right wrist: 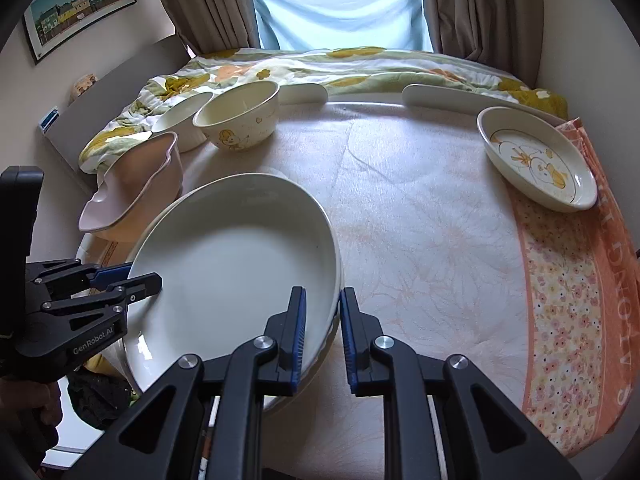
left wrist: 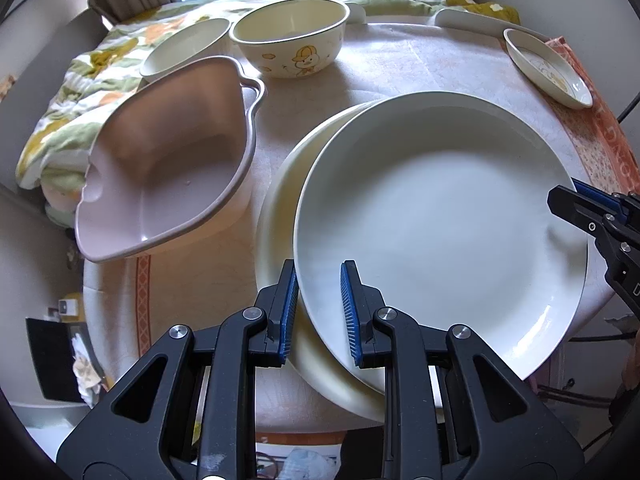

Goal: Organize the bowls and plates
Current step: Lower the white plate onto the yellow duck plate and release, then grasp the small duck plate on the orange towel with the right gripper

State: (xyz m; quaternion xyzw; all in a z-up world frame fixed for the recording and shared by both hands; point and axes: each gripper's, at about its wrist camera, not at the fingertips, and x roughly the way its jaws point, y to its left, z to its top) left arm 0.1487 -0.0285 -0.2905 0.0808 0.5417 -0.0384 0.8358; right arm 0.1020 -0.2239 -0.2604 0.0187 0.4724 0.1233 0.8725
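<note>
Both hand-held grippers carry the large white round ceramic plate [left wrist: 436, 216], which sits skewed on a cream plate [left wrist: 280, 208] at the tabletop's [left wrist: 420, 64] near-left part. To stack it well, keep it level, centre it over the cream one, then release both sides together. The left hand-held gripper [left wrist: 319, 312] pinches its near rim; the right hand-held gripper [right wrist: 323, 336] clamps the opposite rim, jaws barely parted.
</note>
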